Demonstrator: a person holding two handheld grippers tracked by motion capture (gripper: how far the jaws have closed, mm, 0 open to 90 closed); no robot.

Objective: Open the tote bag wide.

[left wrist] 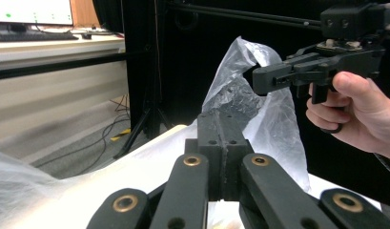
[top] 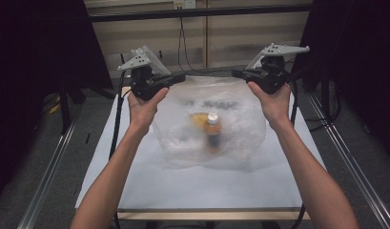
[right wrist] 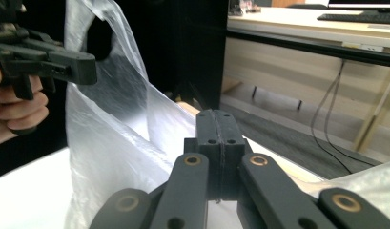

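Clear, crinkled plastic bag (top: 209,124) holds a bottle (top: 212,130); both grippers clamp its handles.

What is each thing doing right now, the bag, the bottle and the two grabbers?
Plastic bag: lifted at both top corners, bottom resting on the table.
Bottle: inside the bag, cap toward the far side.
Left gripper: shut on the plastic bag.
Right gripper: shut on the plastic bag.

Thin, glossy, crinkled clear plastic bag (top: 209,119); matt black grippers; smooth matt white table (top: 192,186)
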